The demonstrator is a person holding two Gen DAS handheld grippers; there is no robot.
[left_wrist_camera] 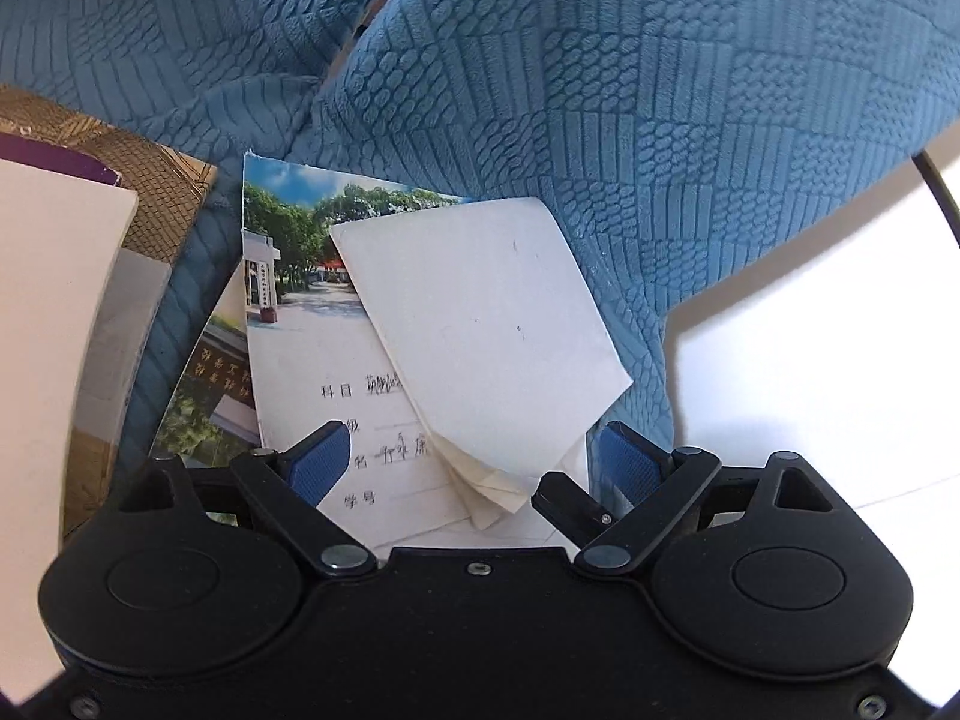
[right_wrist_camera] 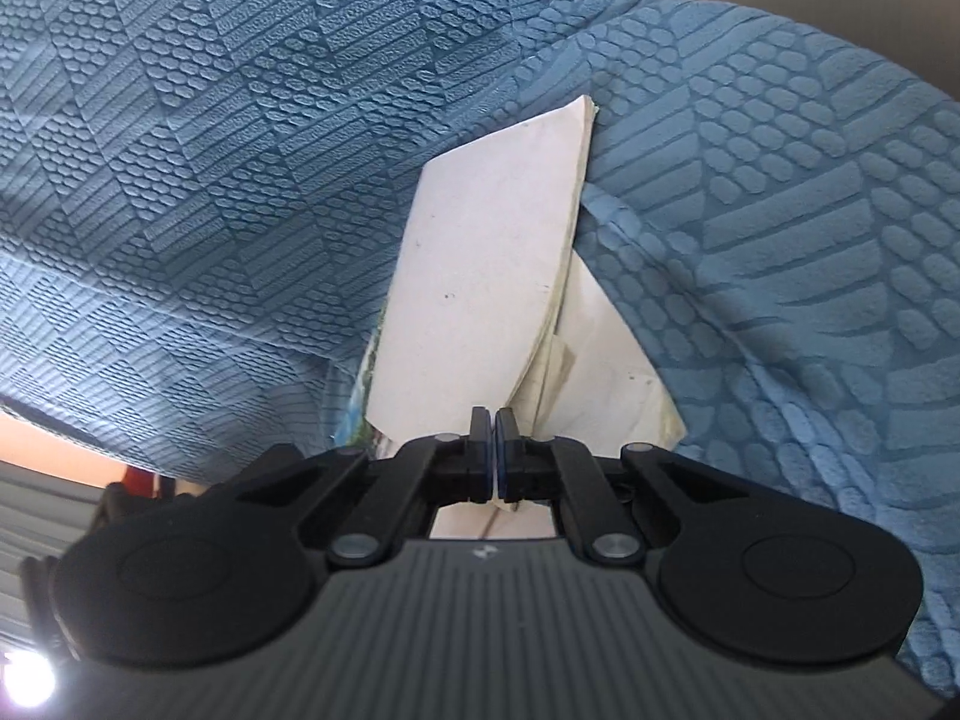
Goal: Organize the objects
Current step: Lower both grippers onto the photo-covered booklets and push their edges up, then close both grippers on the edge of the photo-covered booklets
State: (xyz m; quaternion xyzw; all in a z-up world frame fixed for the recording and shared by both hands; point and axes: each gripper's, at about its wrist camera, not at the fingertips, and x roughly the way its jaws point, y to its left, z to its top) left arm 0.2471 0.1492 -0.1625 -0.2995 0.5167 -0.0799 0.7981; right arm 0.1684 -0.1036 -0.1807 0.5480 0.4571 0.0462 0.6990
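1. Everything sits on a sofa covered in blue textured fabric point(left_wrist_camera: 690, 120), with a seam between two cushions running up behind the papers

2. The right tool point(right_wrist_camera: 495, 450) is clamped tight on the near corner of a cream folded paper booklet point(right_wrist_camera: 480, 276); the blue pads are pressed together with the paper edge pinched between them

3. In the right wrist view that booklet stands tilted up off the fabric, and a few loose inner pages point(right_wrist_camera: 606, 360) fan out just to the right of it

4. From the left wrist view the same cream booklet point(left_wrist_camera: 480, 324) lies over an exercise book point(left_wrist_camera: 312, 360) with a photo cover showing trees and a gate, plus handwritten lines further down

5. The left tool point(left_wrist_camera: 474, 468) has its jaws spread wide, one blue pad on each side of the booklet's bottom corner, not touching it as far as I can see

6. Another printed cover point(left_wrist_camera: 210, 396) peeks out from under the exercise book on the left

7. Far left there's a stack with a pale book point(left_wrist_camera: 54, 312) on top and a gold patterned one point(left_wrist_camera: 156, 204) beneath

8. A bright white floor point(left_wrist_camera: 810, 372) shows off to the right
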